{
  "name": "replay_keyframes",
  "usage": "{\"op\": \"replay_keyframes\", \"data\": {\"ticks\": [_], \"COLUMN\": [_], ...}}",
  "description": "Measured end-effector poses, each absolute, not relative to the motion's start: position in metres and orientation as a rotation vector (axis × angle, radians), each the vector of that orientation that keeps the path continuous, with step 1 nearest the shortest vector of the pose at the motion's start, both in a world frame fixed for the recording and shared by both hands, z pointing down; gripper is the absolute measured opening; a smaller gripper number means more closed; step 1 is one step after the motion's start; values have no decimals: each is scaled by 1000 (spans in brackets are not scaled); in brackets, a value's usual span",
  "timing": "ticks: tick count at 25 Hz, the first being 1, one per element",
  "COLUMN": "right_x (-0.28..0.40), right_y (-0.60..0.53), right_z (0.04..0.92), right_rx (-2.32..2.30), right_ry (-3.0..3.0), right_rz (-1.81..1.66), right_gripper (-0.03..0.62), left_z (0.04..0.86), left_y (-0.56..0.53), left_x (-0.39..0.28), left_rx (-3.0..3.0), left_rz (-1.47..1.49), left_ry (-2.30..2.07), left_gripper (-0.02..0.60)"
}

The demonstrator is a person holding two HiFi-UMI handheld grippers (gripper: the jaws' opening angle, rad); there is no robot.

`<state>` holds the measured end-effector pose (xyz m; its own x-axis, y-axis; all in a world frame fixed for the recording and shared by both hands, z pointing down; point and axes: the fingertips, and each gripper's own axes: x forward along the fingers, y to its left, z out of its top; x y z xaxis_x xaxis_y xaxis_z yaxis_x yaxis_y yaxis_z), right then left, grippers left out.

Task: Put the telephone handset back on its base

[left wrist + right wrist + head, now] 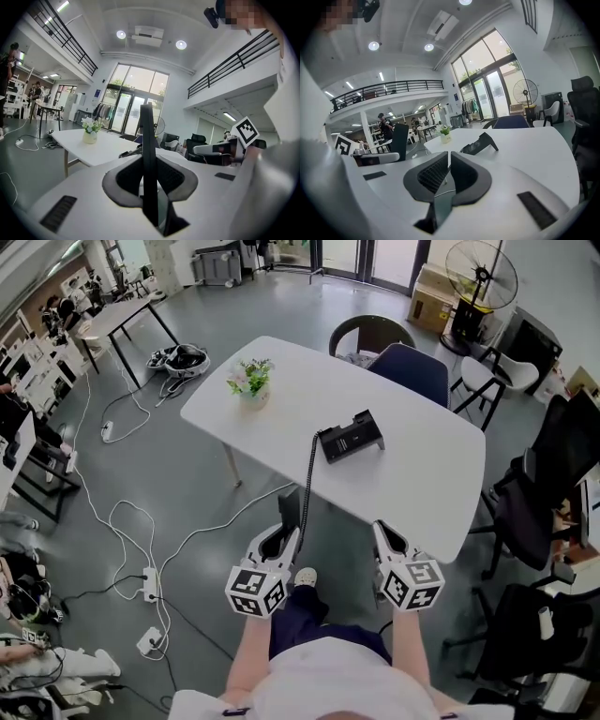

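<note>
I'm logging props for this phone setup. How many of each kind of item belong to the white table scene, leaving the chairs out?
Telephone base: 1
Handset: 1, clamped in the left gripper
Coiled cord: 1
Flower pot: 1
Total: 4
</note>
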<state>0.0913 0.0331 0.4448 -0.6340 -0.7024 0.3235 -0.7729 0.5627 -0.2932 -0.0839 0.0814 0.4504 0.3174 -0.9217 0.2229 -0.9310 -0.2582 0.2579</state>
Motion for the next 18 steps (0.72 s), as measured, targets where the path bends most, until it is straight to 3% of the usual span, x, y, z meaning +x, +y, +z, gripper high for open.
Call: {"op": "replay_keyframes", "data": {"ticks": [18], "right_x": [43], "right_y": [-51], "right_z": [457], "right_rx": [1281], "right_ry": [-2566], "right_rz": [685], "right_gripper": [43], "left_z": [457], "left_y": [-15], "left_x": [-127], "left_rx": [2263], "left_rz": [76], "left_ry": [-1580], "left_gripper": [86]}}
